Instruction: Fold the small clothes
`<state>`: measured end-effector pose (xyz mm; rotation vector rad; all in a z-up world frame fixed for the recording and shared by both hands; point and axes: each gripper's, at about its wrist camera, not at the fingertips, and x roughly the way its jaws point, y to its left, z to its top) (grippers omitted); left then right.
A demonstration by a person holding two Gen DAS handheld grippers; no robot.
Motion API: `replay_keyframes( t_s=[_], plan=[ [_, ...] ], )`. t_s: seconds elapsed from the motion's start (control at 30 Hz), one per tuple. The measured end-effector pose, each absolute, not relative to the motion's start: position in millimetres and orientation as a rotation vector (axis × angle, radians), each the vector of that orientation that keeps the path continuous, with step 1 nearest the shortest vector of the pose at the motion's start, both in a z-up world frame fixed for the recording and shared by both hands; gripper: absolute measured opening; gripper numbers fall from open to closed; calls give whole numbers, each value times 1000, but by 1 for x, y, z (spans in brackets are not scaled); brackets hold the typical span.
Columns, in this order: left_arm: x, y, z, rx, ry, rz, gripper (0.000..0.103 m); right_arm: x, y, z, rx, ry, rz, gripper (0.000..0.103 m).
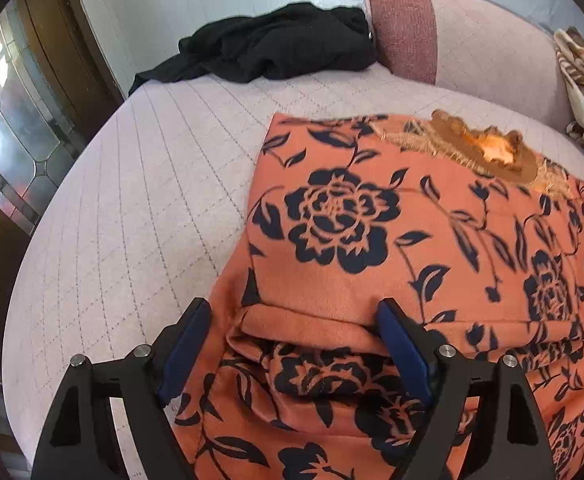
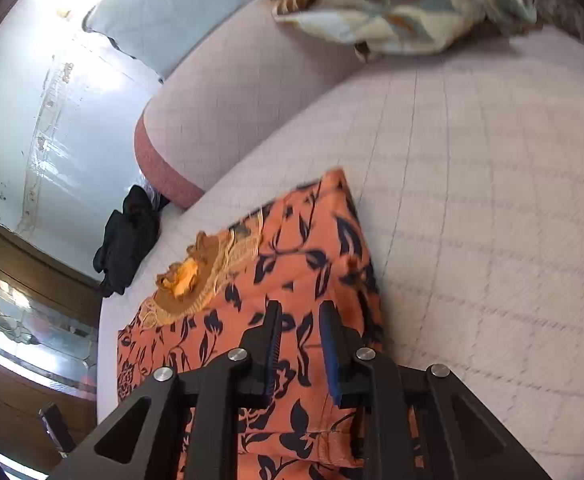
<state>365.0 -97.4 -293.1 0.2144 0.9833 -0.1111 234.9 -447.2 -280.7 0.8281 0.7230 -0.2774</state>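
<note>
An orange garment with dark blue flowers (image 1: 352, 220) lies partly folded on the pale quilted cushion (image 1: 152, 200). Its gold embroidered neckline (image 1: 492, 148) is at the far side. My left gripper (image 1: 294, 306) hangs open and wide over the near left edge, and a rolled fold of the cloth lies between its blue pads (image 1: 188, 344). In the right wrist view the same garment (image 2: 292, 248) runs away from me, its neckline (image 2: 188, 280) to the left. My right gripper (image 2: 301, 308) hovers over the garment's right side with a narrow gap. No cloth is pinched between its fingers.
A crumpled black garment (image 1: 276, 48) lies at the cushion's far left edge, also in the right wrist view (image 2: 126, 240). A pink bolster (image 1: 404, 24) and backrest bound the far side. A cream patterned cloth (image 2: 392, 4) is heaped at the far right. A glass-panelled wooden door (image 1: 8, 128) stands left.
</note>
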Motion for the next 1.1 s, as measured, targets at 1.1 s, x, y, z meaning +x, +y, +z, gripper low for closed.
replay_keyframes(
  t_s=[1.1],
  plan=[
    [388,-44,-300,-43,1155,-112,88,404,-307,-250,571,918,-12,23]
  ],
)
